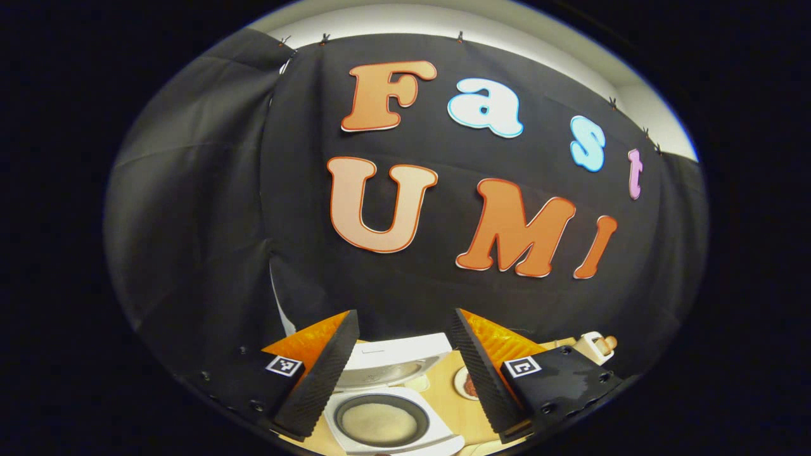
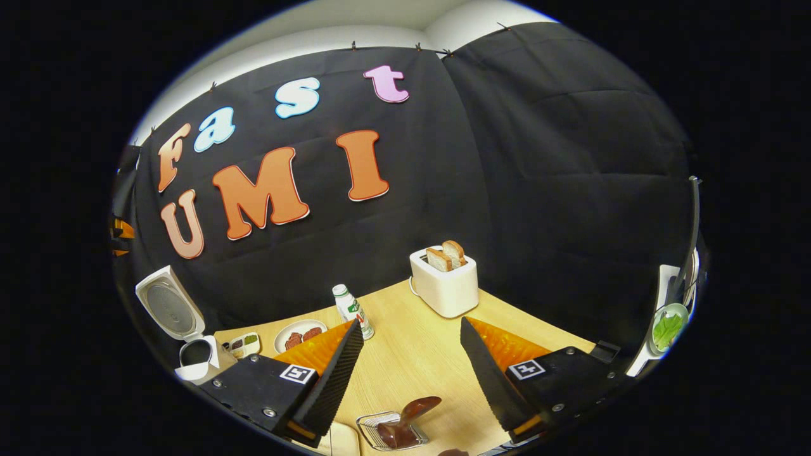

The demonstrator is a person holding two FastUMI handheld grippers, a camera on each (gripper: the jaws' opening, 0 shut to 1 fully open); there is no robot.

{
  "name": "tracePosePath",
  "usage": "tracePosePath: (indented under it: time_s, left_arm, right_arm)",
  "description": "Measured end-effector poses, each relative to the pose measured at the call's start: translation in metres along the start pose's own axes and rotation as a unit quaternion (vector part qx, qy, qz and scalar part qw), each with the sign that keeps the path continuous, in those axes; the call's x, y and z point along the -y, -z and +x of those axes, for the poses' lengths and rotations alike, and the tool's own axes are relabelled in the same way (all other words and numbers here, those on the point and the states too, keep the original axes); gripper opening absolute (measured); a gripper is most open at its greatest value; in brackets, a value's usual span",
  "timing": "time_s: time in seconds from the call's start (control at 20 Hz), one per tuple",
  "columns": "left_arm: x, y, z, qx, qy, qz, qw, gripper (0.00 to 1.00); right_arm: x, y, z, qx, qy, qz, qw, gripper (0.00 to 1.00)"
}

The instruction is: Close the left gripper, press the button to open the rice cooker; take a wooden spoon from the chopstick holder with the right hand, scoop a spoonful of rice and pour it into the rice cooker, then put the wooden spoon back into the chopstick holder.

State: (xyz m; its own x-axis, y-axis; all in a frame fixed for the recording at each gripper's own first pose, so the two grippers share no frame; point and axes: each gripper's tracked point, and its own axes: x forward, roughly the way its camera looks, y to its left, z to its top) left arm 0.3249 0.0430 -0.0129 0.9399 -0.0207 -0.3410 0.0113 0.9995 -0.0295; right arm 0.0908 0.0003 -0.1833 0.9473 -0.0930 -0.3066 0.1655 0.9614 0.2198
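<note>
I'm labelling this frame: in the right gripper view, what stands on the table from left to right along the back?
Rice cooker with its lid up → small sauce dish → plate of food → bottle → toaster with bread in it.

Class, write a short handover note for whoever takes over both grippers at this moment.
Left gripper: open, empty, hanging over the rice cooker, whose lid is up.
Right gripper: open, empty, above the wooden spoon in the chopstick holder on the table.
Done: cooker opened.
Cannot tell whether the rice has been scooped in; if not, left: take spoon, scoop, pour, return spoon.
</note>
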Motion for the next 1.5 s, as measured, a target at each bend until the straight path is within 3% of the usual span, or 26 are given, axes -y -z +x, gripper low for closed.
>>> tracePosePath:
  time_s: [0.5,0.55,0.6,0.8,1.05,1.5]
  left_arm:
    - [-0.027,0.057,0.087,-0.078,-0.044,-0.017,0.996,1.0]
    - [-0.032,0.06,0.093,-0.081,-0.051,-0.013,0.995,1.0]
    - [-0.035,0.064,0.098,-0.086,-0.055,-0.01,0.995,1.0]
    - [-0.038,0.083,0.113,-0.108,-0.059,-0.024,0.992,1.0]
    - [-0.033,0.093,0.109,-0.125,-0.045,-0.034,0.991,1.0]
    - [-0.004,0.147,0.046,-0.155,-0.025,-0.035,0.987,1.0]
  right_arm:
    - [0.018,0.001,-0.006,-0.001,0.02,0.012,1.0,0.95]
    - [0.022,0.002,-0.007,-0.003,0.024,0.012,1.0,1.0]
    - [0.024,0.001,-0.009,-0.004,0.026,0.013,1.0,0.95]
    - [0.026,-0.001,-0.011,-0.005,0.032,0.013,0.999,0.95]
    - [0.025,-0.003,-0.013,-0.007,0.023,0.007,1.0,0.95]
    - [0.009,-0.01,-0.009,-0.016,-0.032,0.003,0.999,0.95]
